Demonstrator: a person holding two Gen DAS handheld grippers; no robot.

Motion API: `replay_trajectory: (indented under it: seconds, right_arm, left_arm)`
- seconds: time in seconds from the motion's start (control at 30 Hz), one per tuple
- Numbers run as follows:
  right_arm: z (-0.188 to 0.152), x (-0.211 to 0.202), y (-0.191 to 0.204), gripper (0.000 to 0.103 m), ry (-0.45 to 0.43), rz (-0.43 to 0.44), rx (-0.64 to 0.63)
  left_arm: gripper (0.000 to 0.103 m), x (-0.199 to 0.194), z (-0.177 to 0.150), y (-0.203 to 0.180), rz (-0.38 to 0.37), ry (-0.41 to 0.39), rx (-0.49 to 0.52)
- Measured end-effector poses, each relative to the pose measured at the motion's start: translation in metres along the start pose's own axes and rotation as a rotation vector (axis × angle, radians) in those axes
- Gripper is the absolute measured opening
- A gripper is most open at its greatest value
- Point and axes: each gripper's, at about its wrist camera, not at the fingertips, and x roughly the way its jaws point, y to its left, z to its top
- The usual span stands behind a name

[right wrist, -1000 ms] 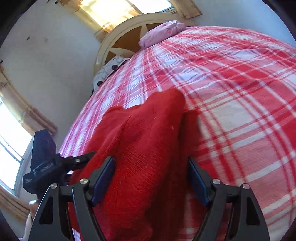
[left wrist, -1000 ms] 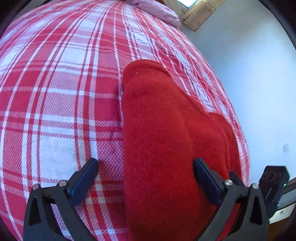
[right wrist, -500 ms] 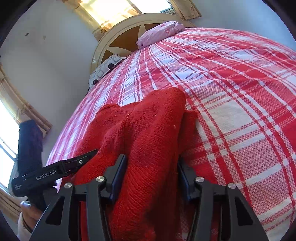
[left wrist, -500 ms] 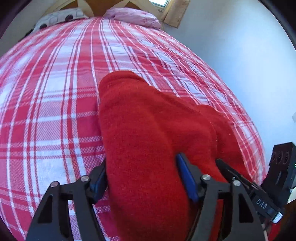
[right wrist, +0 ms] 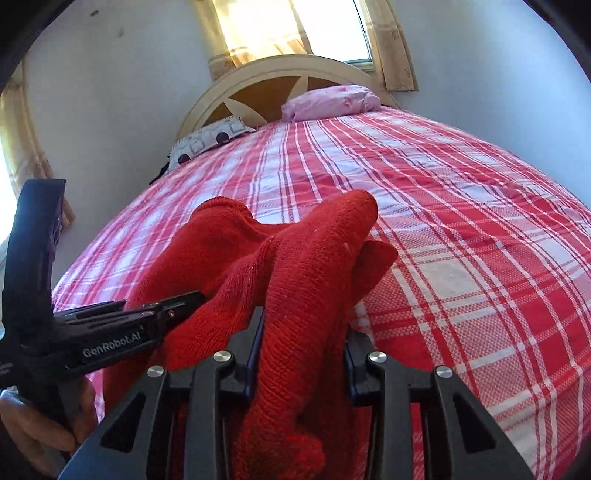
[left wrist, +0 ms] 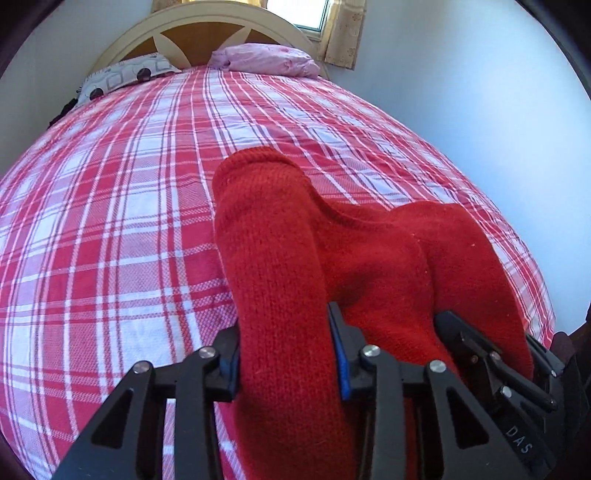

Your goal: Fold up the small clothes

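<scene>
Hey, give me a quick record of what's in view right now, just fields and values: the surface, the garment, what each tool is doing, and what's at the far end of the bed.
surface: bed with red and white plaid sheet
garment: red knit garment, bunched, partly lifted off the sheet
left tool: shut on a fold of the garment
right tool: shut on another fold of the garment
far end: pink pillow, patterned grey pillow, cream and wood headboard
behind headboard: window with curtain
</scene>
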Motion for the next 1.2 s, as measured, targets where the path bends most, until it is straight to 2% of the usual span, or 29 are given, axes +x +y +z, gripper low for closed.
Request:
replay_trajectory:
  seconds: [0.33, 0.57, 0.7, 0.93, 1.2]
  right_arm:
    - [-0.027, -0.019, 0.028, 0.035, 0.026, 0.067, 0.033]
    - [-0.038, -0.036, 0.054, 0.035, 0.03, 0.102, 0.006]
    - [-0.039, -0.043, 0.074, 0.035, 0.028, 0.128, -0.019]
    - [-0.039, -0.046, 0.122, 0.035, 0.026, 0.18, -0.085]
    - [-0.04, -0.034, 0.178, 0.035, 0.045, 0.256, -0.152]
  left_arm:
    - [0.039, -0.034, -0.034, 0.008, 0.06, 0.012, -0.022]
    - [0.039, -0.055, -0.052, 0.022, 0.066, 0.007, -0.059]
    - [0.039, -0.071, -0.059, 0.029, 0.093, -0.02, -0.053]
    - [0.039, -0.094, -0.068, 0.066, 0.118, -0.055, -0.112]
    - [0.039, -0.114, -0.08, 0.113, 0.183, -0.084, -0.179]
